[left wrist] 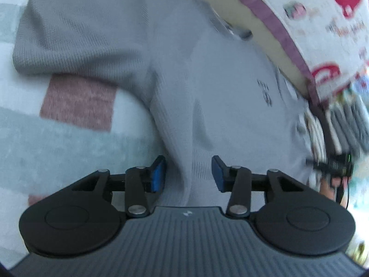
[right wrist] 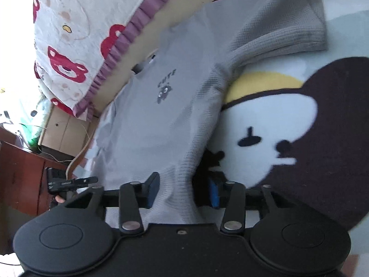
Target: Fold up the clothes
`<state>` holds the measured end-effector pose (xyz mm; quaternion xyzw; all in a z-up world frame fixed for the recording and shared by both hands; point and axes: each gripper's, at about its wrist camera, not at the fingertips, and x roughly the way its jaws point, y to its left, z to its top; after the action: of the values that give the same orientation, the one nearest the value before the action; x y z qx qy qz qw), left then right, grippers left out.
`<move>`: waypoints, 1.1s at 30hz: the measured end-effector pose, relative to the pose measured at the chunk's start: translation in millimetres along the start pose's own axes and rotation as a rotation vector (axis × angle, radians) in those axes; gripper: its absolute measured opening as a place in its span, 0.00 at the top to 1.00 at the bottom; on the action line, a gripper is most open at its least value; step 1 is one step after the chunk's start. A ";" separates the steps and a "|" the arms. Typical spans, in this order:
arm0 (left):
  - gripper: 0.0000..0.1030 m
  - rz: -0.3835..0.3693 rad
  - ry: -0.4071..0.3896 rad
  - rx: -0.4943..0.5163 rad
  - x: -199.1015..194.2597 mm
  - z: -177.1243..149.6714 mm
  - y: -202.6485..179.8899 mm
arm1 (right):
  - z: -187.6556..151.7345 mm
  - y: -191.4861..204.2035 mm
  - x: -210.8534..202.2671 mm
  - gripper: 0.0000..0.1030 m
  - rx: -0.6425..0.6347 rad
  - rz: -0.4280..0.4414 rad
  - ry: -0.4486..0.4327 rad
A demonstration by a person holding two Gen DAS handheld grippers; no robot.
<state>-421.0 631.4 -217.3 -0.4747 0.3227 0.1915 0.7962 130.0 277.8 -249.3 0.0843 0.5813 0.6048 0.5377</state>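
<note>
Rug [left wrist: 57,138], largest surface, underlies everything: soft pile, pale mint and white blocks with a dusty pink rectangle left of the left fingers. In the right wrist view the same floor covering shows a cartoon face, white with dark brown surround and a yellow patch, spreading right of and beyond the right fingers.

Bedspread [right wrist: 76,37] hangs beyond and left of the right fingers: quilted white cloth, red bear prints, a strawberry, purple ruffled hem. Beneath it a plain tan bed edge [right wrist: 147,46] borders the garment's far side.

Grey sweater [left wrist: 184,73], ribbed knit, lies flat on the rug, body running away from both pairs of fingers; one short sleeve spreads to the left ahead of the left fingers. Small dark chest print reads "CUTE" in the right wrist view.

Cardboard box [right wrist: 60,131] and reddish wooden furniture [right wrist: 20,175] sit far left of the right fingers, a thin cable trailing near them.

Left gripper [left wrist: 188,174]: blue pads apart, sweater hem fabric rising between them, pads not pressing it. Right gripper [right wrist: 183,190]: fingers apart, a ridge of ribbed hem between them, touching the left pad; no clamp seen. Frames are motion-blurred.
</note>
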 end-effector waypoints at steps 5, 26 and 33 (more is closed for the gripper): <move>0.96 0.016 -0.057 -0.019 4.7 14.8 -3.7 | 16.5 25.5 -2.1 0.93 -0.085 0.098 -0.079; 0.96 -0.176 -0.695 0.274 -221.0 -11.7 -141.6 | 13.5 241.2 -184.6 0.94 -0.606 0.115 -0.505; 0.96 -0.202 -0.707 0.276 -274.4 -42.5 -177.8 | -0.6 282.2 -226.5 0.94 -0.560 0.047 -0.522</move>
<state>-523.6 509.7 71.5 -0.2974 0.0030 0.2185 0.9294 66.0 179.7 93.1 0.0984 0.2350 0.7106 0.6558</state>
